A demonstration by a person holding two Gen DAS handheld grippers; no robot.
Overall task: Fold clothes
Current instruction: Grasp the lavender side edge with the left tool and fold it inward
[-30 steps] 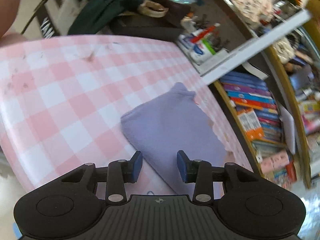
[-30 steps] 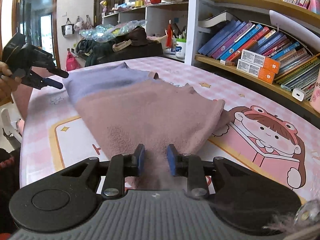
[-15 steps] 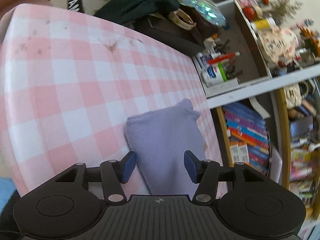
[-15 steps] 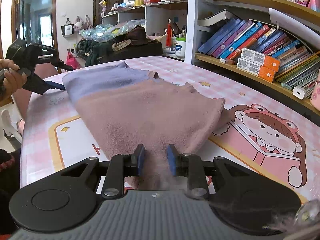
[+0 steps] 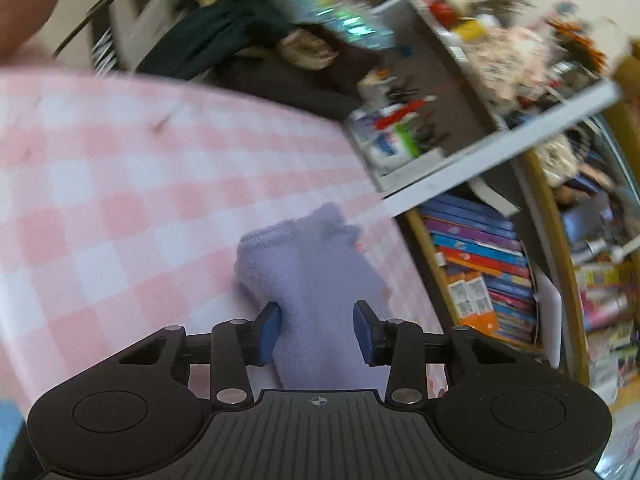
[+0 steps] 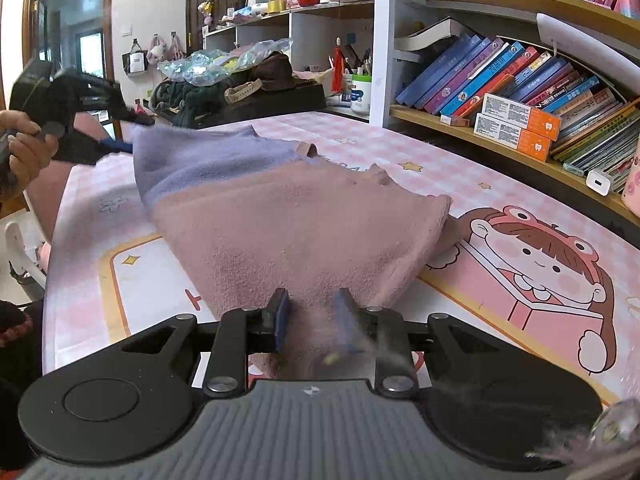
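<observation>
A fleece garment lies on the pink checked table (image 6: 400, 148), its near part dusty pink (image 6: 304, 232) and its far part lavender (image 6: 208, 160). My right gripper (image 6: 312, 320) is shut on the pink near edge, which bunches between its blue pads. In the left wrist view, the lavender end (image 5: 312, 264) fills the gap between the closing jaws of my left gripper (image 5: 316, 330), and both pads touch it. The right wrist view shows that left gripper (image 6: 124, 132) in a hand at the far left corner, which is lifted off the table.
A bookshelf (image 6: 520, 92) full of books and boxes runs along the table's right side. Dark bags and clothes (image 6: 240, 92) are piled beyond the far end, beside a pot of pens (image 6: 360, 88). A cartoon mat (image 6: 540, 272) covers the table's right part.
My left gripper closed in on the lavender corner, opened wider, then narrowed onto it, rolling as it went. That corner now stands higher. The right gripper kept still on the pink edge.
</observation>
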